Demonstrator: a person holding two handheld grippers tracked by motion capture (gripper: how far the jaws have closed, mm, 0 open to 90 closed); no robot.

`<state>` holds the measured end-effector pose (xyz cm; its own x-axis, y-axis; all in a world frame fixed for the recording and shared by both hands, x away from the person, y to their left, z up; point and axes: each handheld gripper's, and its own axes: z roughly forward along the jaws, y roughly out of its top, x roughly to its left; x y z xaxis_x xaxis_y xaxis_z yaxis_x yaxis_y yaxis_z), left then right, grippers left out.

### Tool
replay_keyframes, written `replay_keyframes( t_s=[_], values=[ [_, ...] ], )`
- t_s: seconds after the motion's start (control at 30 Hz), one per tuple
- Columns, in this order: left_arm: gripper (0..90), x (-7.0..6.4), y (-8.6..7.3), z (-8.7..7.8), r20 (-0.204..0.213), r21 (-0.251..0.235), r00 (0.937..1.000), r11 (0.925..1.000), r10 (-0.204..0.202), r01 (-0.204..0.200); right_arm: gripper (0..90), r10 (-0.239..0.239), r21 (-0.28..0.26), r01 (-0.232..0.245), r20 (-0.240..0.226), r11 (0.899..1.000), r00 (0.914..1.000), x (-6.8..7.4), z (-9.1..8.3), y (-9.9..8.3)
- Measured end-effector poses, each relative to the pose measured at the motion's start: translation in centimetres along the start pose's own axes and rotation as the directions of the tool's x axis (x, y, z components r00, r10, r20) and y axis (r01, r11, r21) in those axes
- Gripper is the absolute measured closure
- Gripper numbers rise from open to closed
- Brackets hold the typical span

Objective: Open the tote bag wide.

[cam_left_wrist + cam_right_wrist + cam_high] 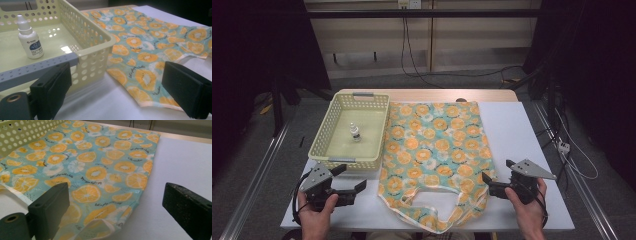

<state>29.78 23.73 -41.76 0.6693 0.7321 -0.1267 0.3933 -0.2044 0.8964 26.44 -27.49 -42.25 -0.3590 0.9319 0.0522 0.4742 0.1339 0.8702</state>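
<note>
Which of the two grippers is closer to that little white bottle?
The left. The left gripper sits just in front of the basket holding the bottle; the right gripper is across the orange-print bag.

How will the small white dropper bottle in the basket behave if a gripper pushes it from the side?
The dropper bottle stands upright, tall for its narrow base, so it would probably tip. Being round, it may then roll across the smooth floor of the basket. It looks like light plastic, so a gentle push probably moves it.
</note>
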Motion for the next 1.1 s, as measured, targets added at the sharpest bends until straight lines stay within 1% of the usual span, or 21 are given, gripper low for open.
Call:
replay_keyframes(
  t_s=[0.07,0.1,0.17,0.2,0.3,0.33,0.4,0.5,0.6,0.63,0.7,0.73,0.8,0.87,0.9,1.0,1.07,1.1],
  values=[
    [9.0,0.1,-0.1,-0.1,-0.004,0.001,0.9999,0.9999,-0.012,0.012,6.5,0.001,0.009,-0.001,-0.014,1.0,0.9999,-0.1,0.1,0.1],
    [9.0,0.1,-0.1,-0.1,-0.017,-0.004,0.9995,0.9997,-0.026,0.026,6.5,-0.001,0.013,0.001,-0.018,1.0,0.9998,-0.1,0.2,0.2],
    [9.0,0.1,-0.2,-0.1,-0.019,-0.006,0.9994,0.9996,-0.029,0.029,6.5,0.002,0.015,-0.002,-0.023,1.0,0.9997,-0.1,0.3,0.2],
    [9.0,0.2,-0.2,0.0,-0.016,-0.002,0.9995,0.9997,-0.025,0.025,6.9,-0.01,0.016,0.011,-0.029,1.0,0.9995,0.0,0.4,0.4],
    [8.8,0.2,-0.3,0.0,-0.009,0.01,0.9993,0.9993,-0.036,0.036,6.8,-0.014,0.014,0.015,-0.04,1.0,0.9991,0.1,0.4,0.4],
    [8.8,0.1,-0.3,0.0,-0.007,0.01,0.9992,0.9992,-0.038,0.038,6.8,-0.022,0.016,0.023,-0.054,1.0,0.9983,0.3,0.5,0.5],
    [8.9,0.1,-0.3,0.1,-0.005,0.01,0.9995,0.9995,-0.03,0.031,6.8,-0.03,0.02,0.032,-0.068,0.999,0.9972,0.5,0.5,0.6],
    [8.8,-0.1,-0.3,0.2,-0.002,0.012,0.9996,0.9996,-0.027,0.027,6.8,-0.038,0.022,0.04,-0.074,0.999,0.9965,0.7,0.5,0.8],
    [8.8,-0.4,-0.3,0.2,0.01,0.014,0.9998,0.9998,-0.015,0.015,7.0,-0.062,0.02,0.064,-0.078,0.998,0.995,1.3,0.4,1.3],
    [8.8,-0.5,-0.3,0.2,0.009,0.017,0.9999,0.9998,-0.009,0.009,7.0,-0.069,0.027,0.071,-0.085,0.997,0.994,1.6,0.3,1.5],
    [8.6,-0.8,-0.2,0.4,0.01,0.027,0.9996,0.9992,0.028,-0.028,7.0,-0.087,0.041,0.092,-0.098,0.995,0.9913,1.9,0.3,1.8],
    [7.8,-0.9,-0.2,0.5,0.022,0.034,0.9991,0.9988,0.035,-0.036,7.0,-0.095,0.045,0.1,-0.104,0.994,0.99,2.0,0.4,1.9],
    [7.2,-1.0,-0.3,0.7,0.056,0.047,0.9982,0.9986,0.022,-0.025,7.5,-0.1,0.055,0.107,-0.116,0.993,0.9883,2.4,0.6,2.1],
    [7.2,-1.1,-0.4,0.7,0.062,0.054,0.9975,0.9979,0.033,-0.036,8.4,-0.117,0.06,0.126,-0.137,0.99,0.9837,3.1,0.8,2.4],
    [7.2,-1.1,-0.4,0.7,0.062,0.051,0.9975,0.998,0.032,-0.036,8.4,-0.127,0.066,0.138,-0.154,0.988,0.9799,3.7,0.9,2.5],
    [7.2,-1.0,-0.4,0.7,0.06,0.051,0.9978,0.9982,0.028,-0.031,9.5,-0.158,0.084,0.175,-0.184,0.981,0.9702,5.2,1.3,2.7],
    [7.2,-1.0,-0.5,0.7,0.061,0.055,0.9978,0.9981,0.025,-0.028,9.5,-0.182,0.096,0.207,-0.218,0.974,0.9587,6.5,1.7,2.8],
    [7.2,-1.0,-0.5,0.7,0.062,0.055,0.9979,0.9982,0.019,-0.023,9.5,-0.194,0.103,0.223,-0.239,0.969,0.9516,7.1,2.0,2.8]
  ],
)
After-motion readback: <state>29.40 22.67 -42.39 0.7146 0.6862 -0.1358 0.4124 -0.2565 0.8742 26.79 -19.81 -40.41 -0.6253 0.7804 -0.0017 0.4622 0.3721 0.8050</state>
